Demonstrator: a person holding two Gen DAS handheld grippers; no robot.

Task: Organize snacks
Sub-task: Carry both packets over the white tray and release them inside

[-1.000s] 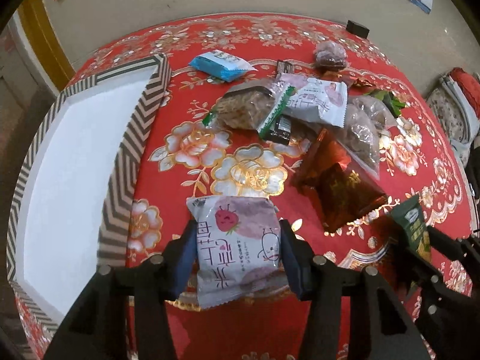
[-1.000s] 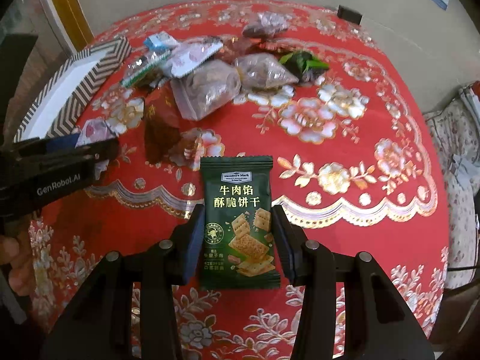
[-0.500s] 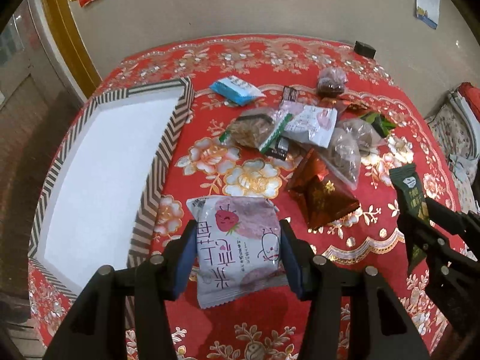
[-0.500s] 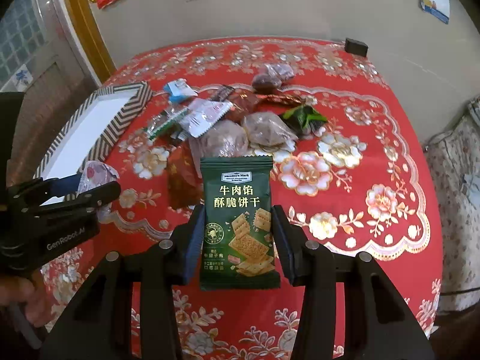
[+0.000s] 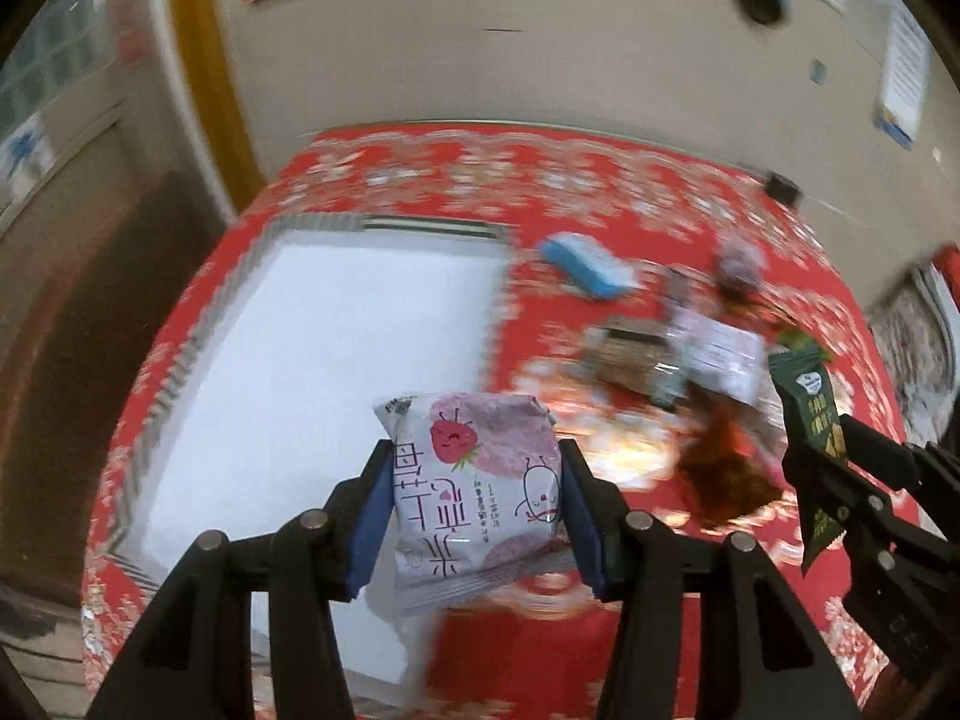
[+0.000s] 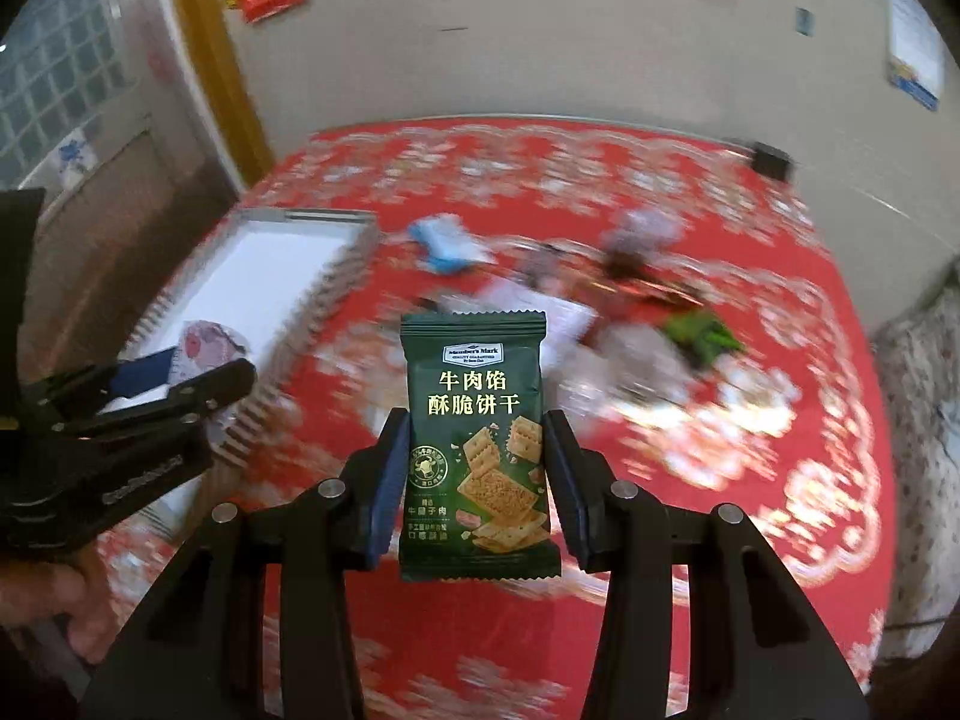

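With my left gripper pinching the pink packet over the tray and my right gripper clamped on the green packet above the cloth, I'd lower each flat – not drop them – onto the tray.

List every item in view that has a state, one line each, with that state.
left gripper: shut on white strawberry packet
white strawberry packet: gripped, lifted off the table
right gripper: shut on green cracker packet
green cracker packet: gripped, upright, lifted
white tray: empty
blue packet: lying on tablecloth
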